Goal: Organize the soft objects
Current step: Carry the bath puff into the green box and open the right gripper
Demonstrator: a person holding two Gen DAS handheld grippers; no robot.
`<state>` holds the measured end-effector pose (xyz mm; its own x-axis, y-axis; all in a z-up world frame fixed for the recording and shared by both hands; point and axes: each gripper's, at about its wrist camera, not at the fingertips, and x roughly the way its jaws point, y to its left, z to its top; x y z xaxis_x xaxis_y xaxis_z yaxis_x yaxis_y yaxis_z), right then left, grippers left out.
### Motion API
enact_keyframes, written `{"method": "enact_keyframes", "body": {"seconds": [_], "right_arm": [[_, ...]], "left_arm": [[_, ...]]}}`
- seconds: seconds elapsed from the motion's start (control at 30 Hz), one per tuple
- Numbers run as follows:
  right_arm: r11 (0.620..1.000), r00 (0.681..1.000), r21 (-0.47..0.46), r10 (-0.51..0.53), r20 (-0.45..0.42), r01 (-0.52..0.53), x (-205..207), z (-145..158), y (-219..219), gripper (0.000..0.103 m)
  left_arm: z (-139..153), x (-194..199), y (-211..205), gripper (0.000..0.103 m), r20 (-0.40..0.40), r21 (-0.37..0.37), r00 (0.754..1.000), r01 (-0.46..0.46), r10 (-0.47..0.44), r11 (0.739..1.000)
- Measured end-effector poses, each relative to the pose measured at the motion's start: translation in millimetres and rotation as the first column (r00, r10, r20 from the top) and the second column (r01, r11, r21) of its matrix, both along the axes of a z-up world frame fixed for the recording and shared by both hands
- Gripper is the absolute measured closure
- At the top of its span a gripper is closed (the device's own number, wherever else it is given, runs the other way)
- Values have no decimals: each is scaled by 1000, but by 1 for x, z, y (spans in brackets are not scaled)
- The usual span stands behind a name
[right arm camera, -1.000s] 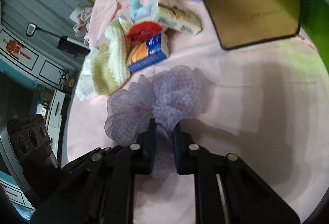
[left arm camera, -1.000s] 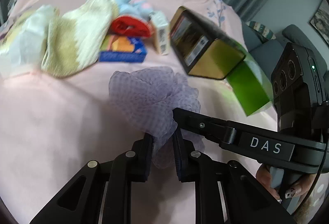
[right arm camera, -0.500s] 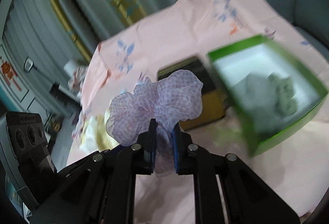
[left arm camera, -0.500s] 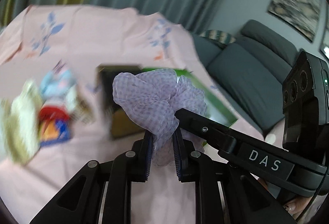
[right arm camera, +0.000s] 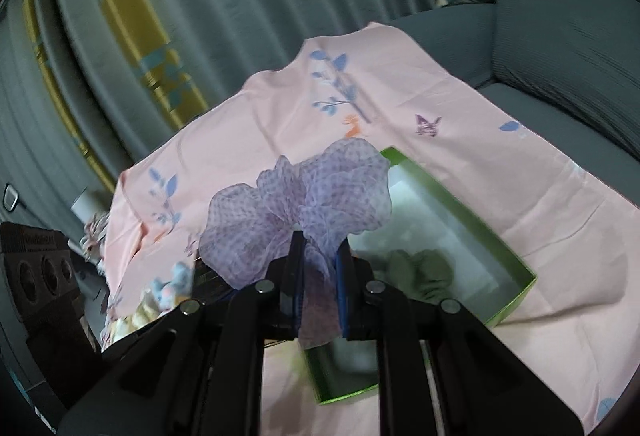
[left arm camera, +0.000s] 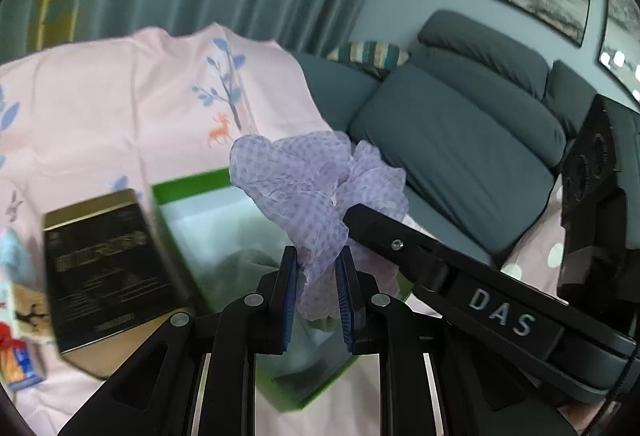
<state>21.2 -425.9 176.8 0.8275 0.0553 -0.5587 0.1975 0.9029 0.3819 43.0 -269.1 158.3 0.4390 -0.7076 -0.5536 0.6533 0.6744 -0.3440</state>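
Now lifted off the cloth above one green box: one lilac scrunchie, both tongs clamped on it

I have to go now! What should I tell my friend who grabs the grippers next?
Left gripper: shut on the purple mesh scrunchie.
Right gripper: shut on the same scrunchie, from the other side.
Things: scrunchie held in the air above the green box; a grey-green soft item lies inside.
Done: scrunchie lifted.
Left: lower it into the box, let go, then probably fetch the other soft things beside the gold-and-black box.
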Motion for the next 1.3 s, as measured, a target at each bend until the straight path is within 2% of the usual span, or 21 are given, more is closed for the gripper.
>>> {"method": "enact_keyframes", "body": {"seconds": [0.17,0.3,0.43,0.6,0.7,0.73,0.77,0.8,0.83,0.87,0.93,1.03,1.2,1.3], "right_arm": [[998,998,39,-46,-45,48,10,-23,-24,89],[996,991,43,-70,-116,76,17,-42,-38,89],[994,983,55,-88,-161,98,21,-55,-49,89],[989,960,0,-141,-241,146,25,-68,-56,86],[989,961,27,-135,-243,145,20,-69,-61,73],[988,960,22,-141,-242,151,18,-68,-62,63],[987,959,15,-149,-241,158,16,-67,-62,56],[987,960,11,-152,-237,159,15,-66,-62,53],[987,962,14,-151,-228,158,13,-64,-62,50],[987,963,21,-150,-222,159,11,-63,-62,48],[986,965,34,-153,-213,164,12,-62,-63,44],[985,964,43,-154,-215,167,12,-63,-64,41],[984,962,48,-158,-223,172,10,-65,-65,41],[984,964,55,-154,-218,170,9,-65,-67,41]], "left_arm": [[-27,13,-27,85,-47,73,999,19,-15,997],[-48,21,-41,85,-93,116,996,22,-11,993],[-59,22,-54,85,-98,154,995,26,-11,988],[-69,23,-60,85,-102,221,994,-3,26,975],[-72,23,-61,84,-98,240,995,-8,32,971],[-73,23,-60,81,-98,246,994,-13,38,969],[-74,22,-60,71,-103,250,994,-20,47,968],[-75,24,-61,65,-107,252,993,-23,51,967],[-77,24,-60,53,-115,249,992,-28,59,968],[-78,24,-59,47,-121,245,991,-33,65,969],[-79,23,-59,44,-114,242,991,-41,71,969],[-82,19,-65,37,-77,291,994,-50,76,956],[-83,25,-65,37,-88,285,988,-93,123,954],[-86,26,-70,36,-76,323,990,-88,119,942]]}}
